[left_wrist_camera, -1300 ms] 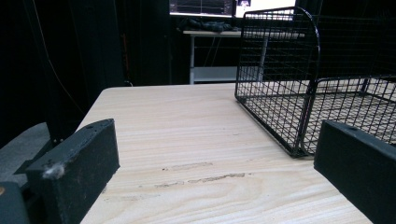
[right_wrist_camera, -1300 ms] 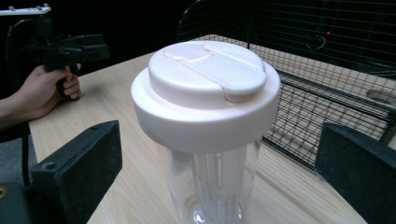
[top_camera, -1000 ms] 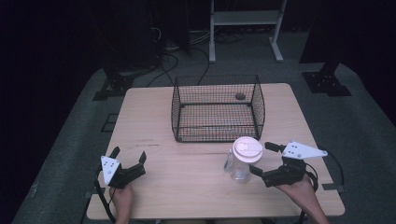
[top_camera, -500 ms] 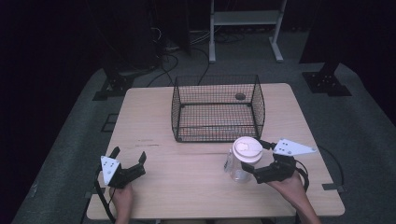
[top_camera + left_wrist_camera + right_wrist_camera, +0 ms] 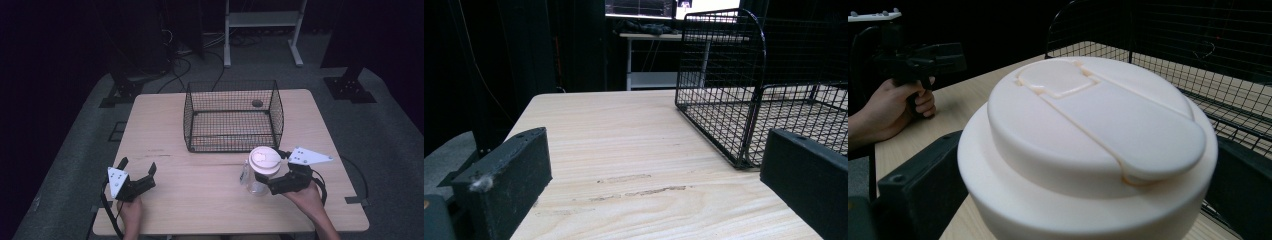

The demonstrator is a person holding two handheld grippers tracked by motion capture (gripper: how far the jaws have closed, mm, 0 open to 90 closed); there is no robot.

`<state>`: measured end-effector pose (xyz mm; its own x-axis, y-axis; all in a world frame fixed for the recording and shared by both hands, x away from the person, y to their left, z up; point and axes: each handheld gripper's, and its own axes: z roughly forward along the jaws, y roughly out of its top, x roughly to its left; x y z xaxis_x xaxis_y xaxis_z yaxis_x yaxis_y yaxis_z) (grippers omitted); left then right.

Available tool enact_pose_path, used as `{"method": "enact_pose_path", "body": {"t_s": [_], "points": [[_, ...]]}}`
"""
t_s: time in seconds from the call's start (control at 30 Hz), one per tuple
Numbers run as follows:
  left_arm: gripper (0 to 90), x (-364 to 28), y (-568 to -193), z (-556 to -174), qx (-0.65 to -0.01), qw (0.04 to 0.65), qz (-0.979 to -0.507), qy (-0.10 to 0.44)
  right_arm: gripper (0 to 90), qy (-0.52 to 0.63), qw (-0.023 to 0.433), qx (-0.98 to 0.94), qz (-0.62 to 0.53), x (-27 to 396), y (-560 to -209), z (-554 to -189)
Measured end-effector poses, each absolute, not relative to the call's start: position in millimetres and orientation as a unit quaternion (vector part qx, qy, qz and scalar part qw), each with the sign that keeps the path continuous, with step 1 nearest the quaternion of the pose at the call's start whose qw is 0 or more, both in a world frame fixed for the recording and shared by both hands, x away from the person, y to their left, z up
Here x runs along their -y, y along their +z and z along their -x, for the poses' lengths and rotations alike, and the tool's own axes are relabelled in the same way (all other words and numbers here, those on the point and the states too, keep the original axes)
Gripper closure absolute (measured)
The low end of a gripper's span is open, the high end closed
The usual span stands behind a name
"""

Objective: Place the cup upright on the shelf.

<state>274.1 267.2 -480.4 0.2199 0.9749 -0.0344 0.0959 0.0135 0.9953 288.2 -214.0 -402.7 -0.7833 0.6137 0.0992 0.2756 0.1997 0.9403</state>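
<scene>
**White lid, clear jar, jaws on both sides**

White is the lid (image 5: 264, 160) on top of a clear jar (image 5: 254, 181). The jar stands upright on the wooden table (image 5: 200, 185), just in front of the basket's right front corner. The basket (image 5: 233, 116) is made of black wire and sits in the middle of the table, toward the far side. A small dark round thing (image 5: 257, 103) lies in the basket's far right part; it is too small to tell what it is.

The right gripper (image 5: 272, 172) is beside the jar, on the side away from the basket's left end. A hand (image 5: 306, 196) holds it. Its jaws are spread wide, with one on each side of the jar. In the right gripper view the lid (image 5: 1088, 140) sits big between the two black jaws, with a flat tab shape on its top. I cannot tell if the jaws touch the jar. They do not look squeezed on it.

The left gripper (image 5: 137, 170) is well apart from the jar, in front of the basket and off past its left end. A hand (image 5: 131, 212) holds it low over the table. Its jaws are wide open and hold nothing. In the left gripper view bare wood shows between the jaws, and the basket (image 5: 749, 100) stands ahead to the right.
</scene>
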Motion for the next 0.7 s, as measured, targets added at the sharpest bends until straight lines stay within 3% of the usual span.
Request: {"method": "enact_pose_path", "body": {"t_s": [0.7], "points": [[0.0,-267.0,-480.4,-274.1,-0.469,0.535,-0.57,0.412,3.9,0.552,0.154,-0.768,-0.287,208.4,-396.8,-287.8]]}}
